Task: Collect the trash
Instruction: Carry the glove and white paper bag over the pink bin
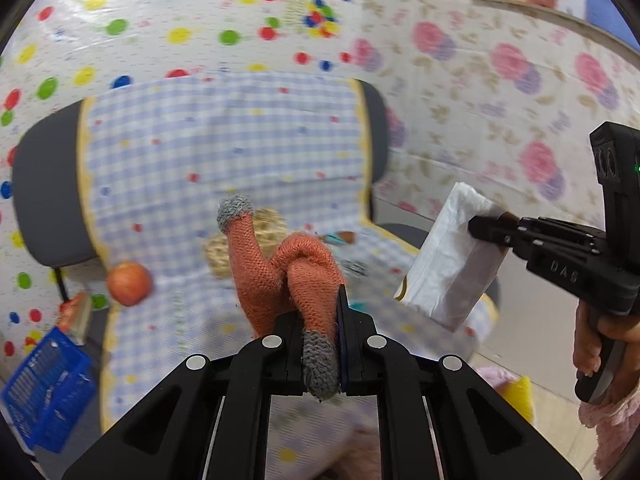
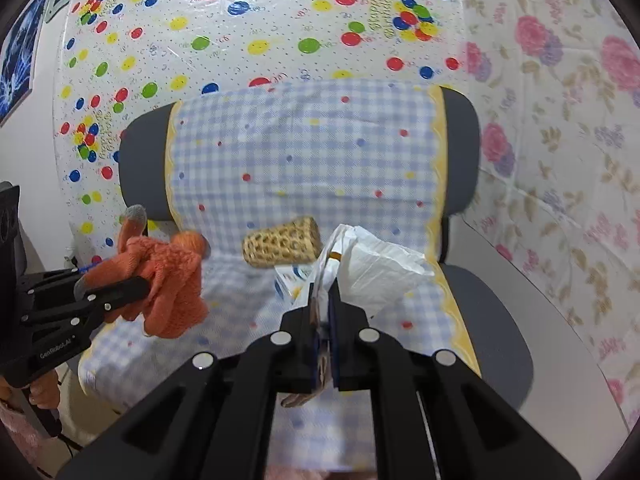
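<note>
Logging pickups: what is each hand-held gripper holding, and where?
Left hand-held gripper pinches an orange glove by a grey fingertip. Right hand-held gripper grips a white bag at its edge.

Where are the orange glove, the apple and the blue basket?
orange glove point(image 1: 280, 276), left wrist view, on its knitted palm.
apple point(image 1: 129, 283), left wrist view, on its middle.
blue basket point(image 1: 48, 396), left wrist view, on its slatted side.
</note>
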